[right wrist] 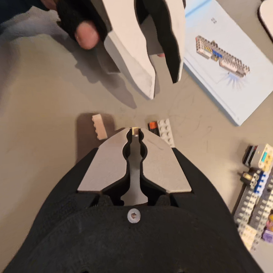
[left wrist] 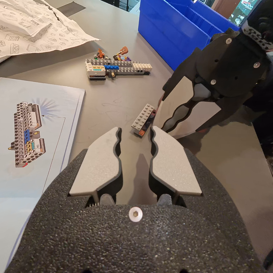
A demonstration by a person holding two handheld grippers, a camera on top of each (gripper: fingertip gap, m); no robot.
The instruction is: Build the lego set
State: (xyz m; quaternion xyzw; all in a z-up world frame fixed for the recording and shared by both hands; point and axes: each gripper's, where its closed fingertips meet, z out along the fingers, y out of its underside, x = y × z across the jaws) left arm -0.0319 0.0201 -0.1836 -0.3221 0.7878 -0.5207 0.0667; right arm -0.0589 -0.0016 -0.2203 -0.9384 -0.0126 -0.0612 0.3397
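Left tongs (left wrist: 135, 130) apart over the table (left wrist: 118, 91), bare — a grey brick stack (left wrist: 144, 118) lies just ahead, beside the right-hand finger, not between them. Right tongs (right wrist: 134, 130) nearly together, clamped at the very tips on a small tan piece (right wrist: 135, 130), likely too small for a deeper hold. A loose pale brick (right wrist: 99, 127) lies left of them; the instruction booklet (left wrist: 37, 118) is open nearby — presumably for reference.

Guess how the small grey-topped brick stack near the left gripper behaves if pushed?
The brick stack is probably stiff and light. It lies flat on the smooth table, so it would likely slide, not roll. The layered plates might separate under a hard sideways push.
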